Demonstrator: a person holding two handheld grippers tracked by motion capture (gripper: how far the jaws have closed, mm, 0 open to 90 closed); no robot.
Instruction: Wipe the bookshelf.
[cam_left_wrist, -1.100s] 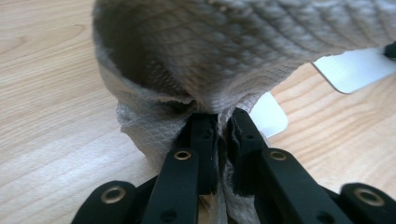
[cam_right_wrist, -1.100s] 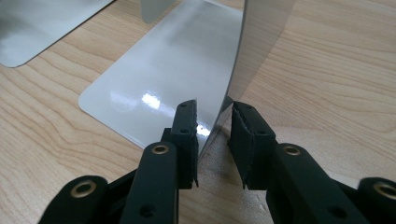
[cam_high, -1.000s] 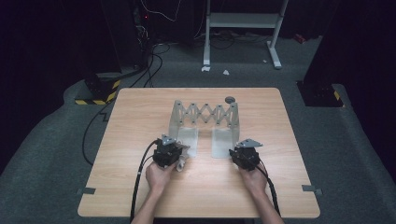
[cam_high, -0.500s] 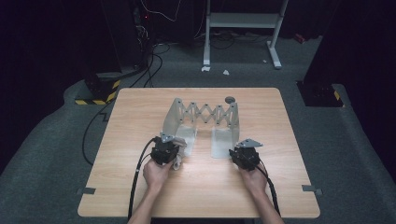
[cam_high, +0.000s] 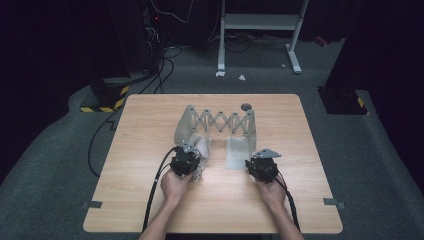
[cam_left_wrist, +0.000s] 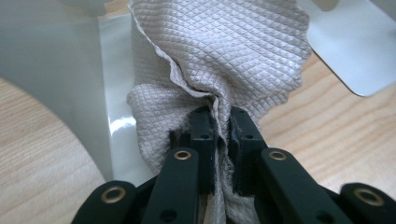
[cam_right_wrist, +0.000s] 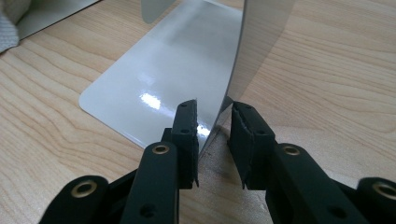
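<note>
A grey metal rack (cam_high: 220, 121) with an accordion middle stands on the wooden table (cam_high: 150, 125). A pale quilted cloth (cam_high: 202, 145) (cam_left_wrist: 226, 56) lies bunched against the rack's left end plate (cam_high: 186, 122) (cam_left_wrist: 56, 60). My left gripper (cam_high: 194, 156) (cam_left_wrist: 219, 121) is shut on a fold of this cloth. My right gripper (cam_high: 253, 161) (cam_right_wrist: 214, 114) sits at the rack's right end. The thin upright plate (cam_right_wrist: 261, 42) passes between its jaws, with a gap showing beside it. The glossy base plate (cam_high: 235, 152) (cam_right_wrist: 159, 74) lies flat just ahead.
A small dark round knob (cam_high: 246, 106) sits behind the rack's right end. Black cables (cam_high: 155, 195) trail from both grippers towards the table's near edge. Beyond the table are a white stand (cam_high: 260, 22) and floor cables (cam_high: 165, 65).
My left gripper has shifted slightly to the right with the cloth in it. The right gripper has stayed where it was.
</note>
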